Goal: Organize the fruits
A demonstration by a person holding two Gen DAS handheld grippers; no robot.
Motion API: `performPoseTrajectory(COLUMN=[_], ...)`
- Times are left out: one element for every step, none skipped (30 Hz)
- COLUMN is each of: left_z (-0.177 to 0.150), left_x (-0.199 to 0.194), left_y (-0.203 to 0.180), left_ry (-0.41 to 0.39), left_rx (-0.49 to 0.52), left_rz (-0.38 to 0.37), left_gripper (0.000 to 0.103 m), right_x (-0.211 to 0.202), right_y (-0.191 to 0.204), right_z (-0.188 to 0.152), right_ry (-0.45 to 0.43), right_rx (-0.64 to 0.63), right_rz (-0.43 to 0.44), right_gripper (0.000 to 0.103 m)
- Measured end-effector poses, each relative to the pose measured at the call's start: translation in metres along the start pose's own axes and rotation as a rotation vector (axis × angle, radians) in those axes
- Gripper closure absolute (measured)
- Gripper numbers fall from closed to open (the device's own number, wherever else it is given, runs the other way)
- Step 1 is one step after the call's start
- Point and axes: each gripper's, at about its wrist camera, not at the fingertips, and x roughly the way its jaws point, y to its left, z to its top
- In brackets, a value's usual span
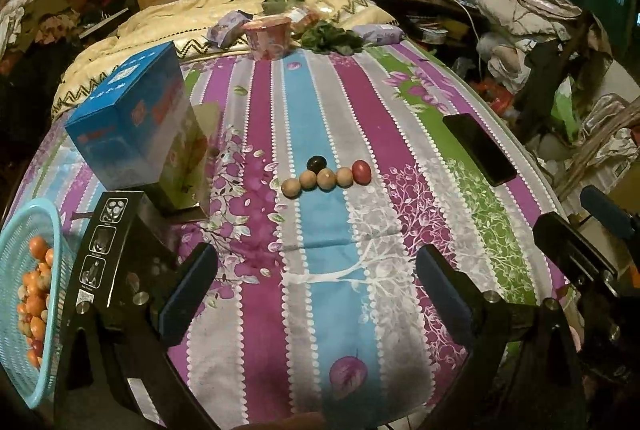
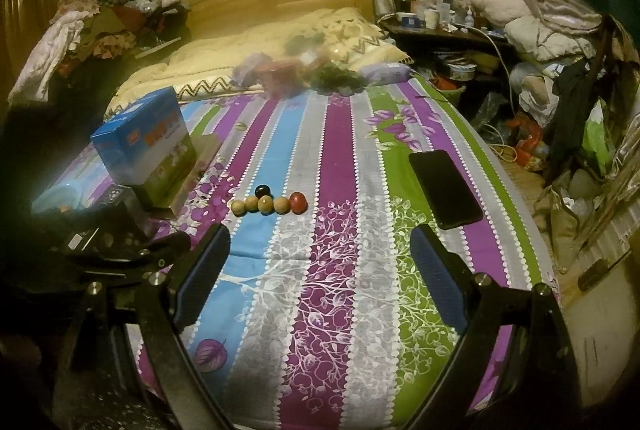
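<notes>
From where I'm steering, the row of fruits (image 1: 326, 176) lies straight ahead of both tools and well apart from them, its long axis running crosswise, left to right across my line of approach: four tan round ones side by side, a red one (image 1: 361, 172) at the right end and a dark one (image 1: 317, 163) tucked just behind the row. The left tool (image 1: 316, 294) stands wide open with nothing between its blue pads, and the right tool (image 2: 320, 278) is likewise spread wide and empty. I judge the left one slightly the better placed, since the row sits nearly centred between its fingers, while from the right wrist it lies off to the left. The light-blue basket (image 1: 24, 230) of orange fruits sits at the far left, beside the left tool, so that hand also has the shorter carry. Everything rests on the bed's striped floral sheet (image 1: 332, 102), soft and liable to let round fruit roll. A blue box (image 1: 132, 134) stands left of the row, a dark phone (image 1: 478, 148) to the right, and the room around is cluttered and dim.
</notes>
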Motion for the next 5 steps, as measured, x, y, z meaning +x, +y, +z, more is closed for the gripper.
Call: performPoseTrajectory(left_z=[-0.0002, -0.0003, -0.0002, -0.0006, -0.0008], left_x=[-0.0002, -0.0004, -0.0016, -0.0034, -0.0058], left_y=[0.0002, 0.0003, 0.0005, 0.0006, 0.0003], left_ry=[0.000, -0.001, -0.004, -0.013, -0.023], left_rx=[0.000, 0.000, 0.001, 0.001, 0.003], left_rz=[-0.001, -0.005, -0.013, -0.021, -0.029], left_gripper=[0.003, 0.003, 0.003, 0.003, 0.003], right_x=[-0.0004, -0.0004, -0.0005, -0.0009, -0.0010], right_y=[0.0007, 0.0012, 0.0018, 0.0020, 0.0020], right_z=[0.0004, 0.0006, 0.0007, 0.0011, 0.0014], right_ry=[0.000, 0.001, 0.000, 0.000, 0.000], right_rx=[-0.002, -0.004, -0.005, -0.007, -0.008], right_rz=[0.001, 0.001, 0.002, 0.001, 0.002], right_gripper=[0.011, 0.011, 0.011, 0.011, 0.011])
